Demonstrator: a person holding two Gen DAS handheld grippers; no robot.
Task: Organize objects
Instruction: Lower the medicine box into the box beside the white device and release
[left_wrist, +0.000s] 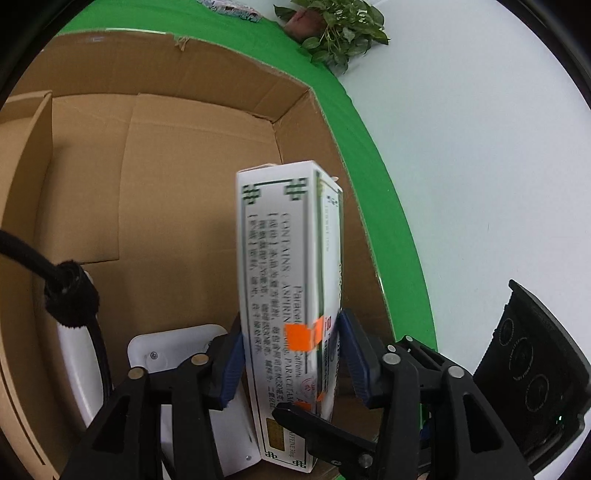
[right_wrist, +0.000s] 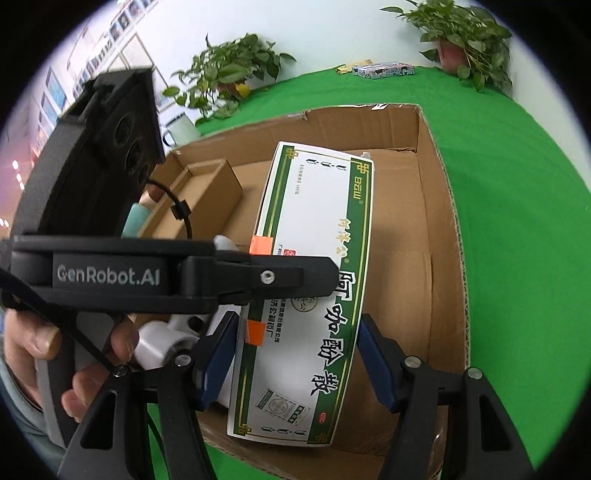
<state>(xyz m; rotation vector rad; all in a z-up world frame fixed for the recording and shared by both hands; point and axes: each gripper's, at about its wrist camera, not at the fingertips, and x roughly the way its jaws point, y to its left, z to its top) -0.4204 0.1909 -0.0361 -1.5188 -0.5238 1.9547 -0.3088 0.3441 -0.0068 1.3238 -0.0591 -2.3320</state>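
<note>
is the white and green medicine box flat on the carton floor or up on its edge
On edge. The medicine box stands on a narrow side inside the cardboard carton, its broad printed face turned sideways, between the left gripper jaws.

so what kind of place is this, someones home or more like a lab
Probably a staged recording setup in an office or lab, not a home: a bright green cloth covers the table, potted plants line a white wall, and framed pictures hang in rows.
</note>
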